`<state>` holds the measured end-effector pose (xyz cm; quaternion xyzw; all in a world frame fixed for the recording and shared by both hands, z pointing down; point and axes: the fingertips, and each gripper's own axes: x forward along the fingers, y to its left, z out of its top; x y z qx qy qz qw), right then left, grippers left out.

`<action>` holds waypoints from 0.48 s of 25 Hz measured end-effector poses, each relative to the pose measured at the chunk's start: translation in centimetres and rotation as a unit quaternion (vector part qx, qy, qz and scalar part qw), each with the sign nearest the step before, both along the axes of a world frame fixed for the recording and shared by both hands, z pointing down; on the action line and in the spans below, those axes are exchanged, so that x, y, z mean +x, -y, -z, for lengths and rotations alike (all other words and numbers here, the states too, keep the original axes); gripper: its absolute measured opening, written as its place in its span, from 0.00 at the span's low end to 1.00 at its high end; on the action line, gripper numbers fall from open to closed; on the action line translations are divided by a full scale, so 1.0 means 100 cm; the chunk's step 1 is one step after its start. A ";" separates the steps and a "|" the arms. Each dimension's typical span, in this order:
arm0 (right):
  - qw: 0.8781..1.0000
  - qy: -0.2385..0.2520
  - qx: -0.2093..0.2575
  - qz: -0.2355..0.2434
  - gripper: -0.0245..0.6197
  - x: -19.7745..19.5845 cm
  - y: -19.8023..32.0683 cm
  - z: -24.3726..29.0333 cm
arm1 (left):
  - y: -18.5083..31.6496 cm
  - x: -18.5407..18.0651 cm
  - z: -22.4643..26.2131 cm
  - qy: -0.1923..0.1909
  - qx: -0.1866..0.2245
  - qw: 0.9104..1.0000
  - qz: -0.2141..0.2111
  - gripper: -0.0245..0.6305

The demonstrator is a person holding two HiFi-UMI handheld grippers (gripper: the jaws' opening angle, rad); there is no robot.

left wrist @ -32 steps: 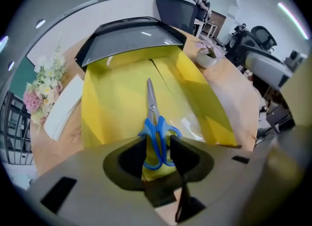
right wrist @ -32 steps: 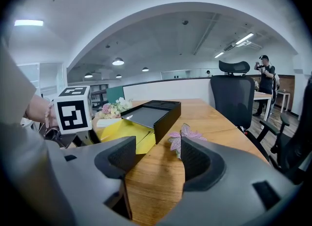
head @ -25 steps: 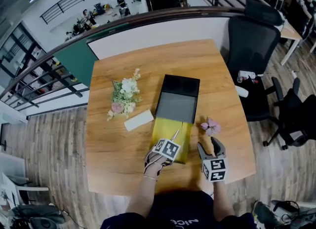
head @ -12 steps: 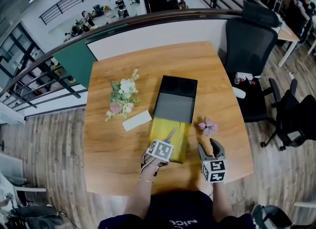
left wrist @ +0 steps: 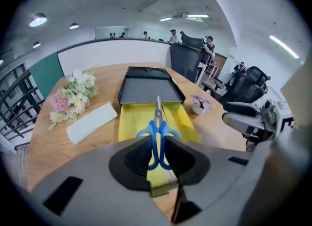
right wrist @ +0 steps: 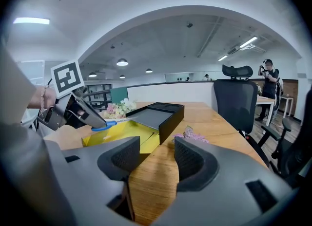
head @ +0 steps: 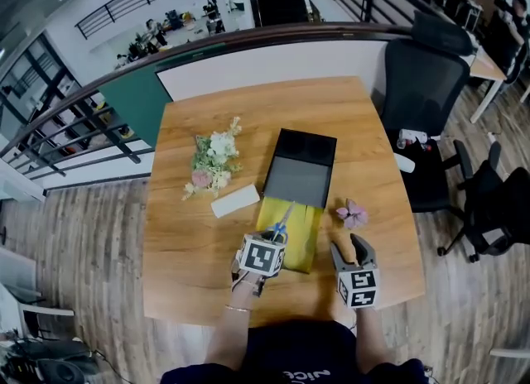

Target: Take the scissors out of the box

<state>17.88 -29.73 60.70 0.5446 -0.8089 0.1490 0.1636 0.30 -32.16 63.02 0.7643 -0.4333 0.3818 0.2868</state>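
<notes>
The scissors (left wrist: 157, 127) have blue handles and silver blades pointing away from me. My left gripper (left wrist: 157, 159) is shut on the handles and holds the scissors (head: 280, 223) in the air above the yellow drawer (head: 302, 237). That drawer is slid out of the black box sleeve (head: 300, 167). The right gripper view shows the scissors (right wrist: 103, 125) clear of the yellow drawer (right wrist: 124, 135). My right gripper (right wrist: 157, 159) stands open with nothing between its pads, low over the table to the right of the drawer (head: 348, 250).
A bouquet (head: 211, 163) and a white flat slab (head: 233, 201) lie left of the box. A small pink flower (head: 352, 213) sits just beyond my right gripper. A black office chair (head: 422, 84) stands past the table's right edge.
My left gripper has risen with the scissors, lifting them off the yellow drawer and tipping more steeply. The right gripper has stayed in place.
</notes>
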 end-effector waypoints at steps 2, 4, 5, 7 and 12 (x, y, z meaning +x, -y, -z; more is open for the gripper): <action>1.000 0.005 0.002 0.003 0.39 -0.002 0.000 0.002 | 0.005 -0.002 0.015 -0.008 0.029 1.000 0.003 0.17; 1.000 0.007 0.004 0.007 0.39 -0.002 -0.001 0.005 | 0.008 -0.005 0.031 -0.022 0.057 0.998 0.009 0.17; 1.000 0.006 0.005 0.009 0.39 -0.003 -0.002 0.006 | 0.008 -0.008 0.039 -0.029 0.067 0.997 0.015 0.17; 1.000 0.003 0.007 0.013 0.39 -0.003 -0.004 0.007 | 0.006 -0.014 0.052 -0.043 0.086 0.995 0.030 0.17; 0.999 0.004 0.016 0.028 0.39 -0.010 -0.005 0.013 | -0.004 -0.027 0.085 -0.081 0.146 0.984 0.055 0.17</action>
